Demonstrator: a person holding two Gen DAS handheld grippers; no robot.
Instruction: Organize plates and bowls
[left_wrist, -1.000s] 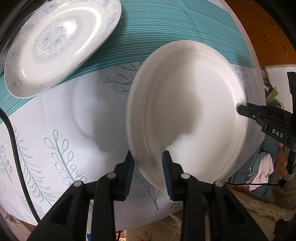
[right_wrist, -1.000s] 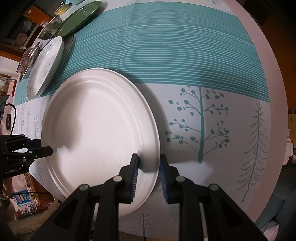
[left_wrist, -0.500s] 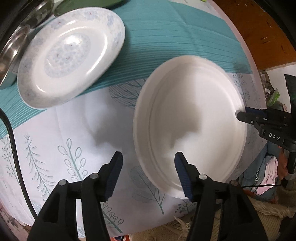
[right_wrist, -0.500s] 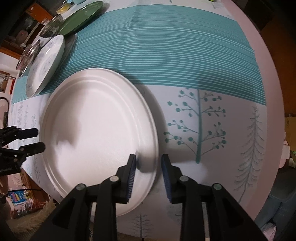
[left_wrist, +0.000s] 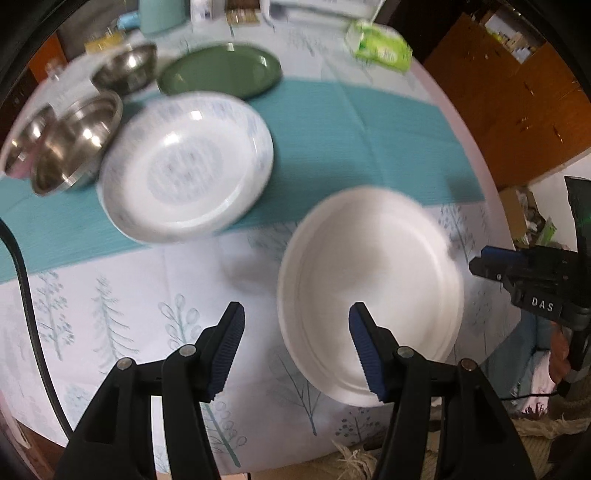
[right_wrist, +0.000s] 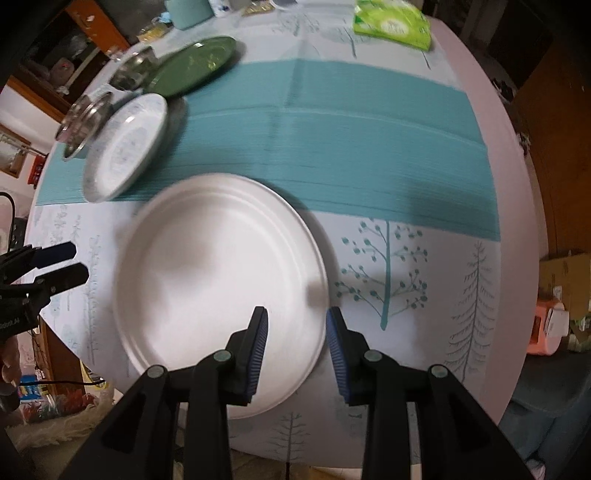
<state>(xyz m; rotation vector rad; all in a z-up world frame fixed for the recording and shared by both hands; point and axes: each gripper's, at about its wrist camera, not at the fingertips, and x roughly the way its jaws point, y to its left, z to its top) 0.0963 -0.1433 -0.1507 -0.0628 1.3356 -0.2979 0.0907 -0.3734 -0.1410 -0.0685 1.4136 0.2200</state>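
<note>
A plain white plate (left_wrist: 373, 291) (right_wrist: 218, 284) lies flat on the tablecloth near the table's front edge. My left gripper (left_wrist: 295, 328) is open and empty, raised just off the plate's near rim. My right gripper (right_wrist: 295, 332) is open and empty, its fingers astride the opposite rim, above it. A white plate with a blue pattern (left_wrist: 184, 166) (right_wrist: 123, 147) lies further back on the teal stripe. A green plate (left_wrist: 221, 70) (right_wrist: 192, 64) lies behind it. Steel bowls (left_wrist: 77, 140) (right_wrist: 85, 118) stand at the left.
A green packet (left_wrist: 380, 48) (right_wrist: 391, 24) and a teal container (left_wrist: 162, 14) stand at the table's far edge. A black cable (left_wrist: 26, 295) hangs over the left side. The round table's edge (right_wrist: 517, 221) curves close on the right.
Both grippers let go of the white plate, opened and pulled back and up. The plate now rests on the table. More of the table's far side has come into view.
</note>
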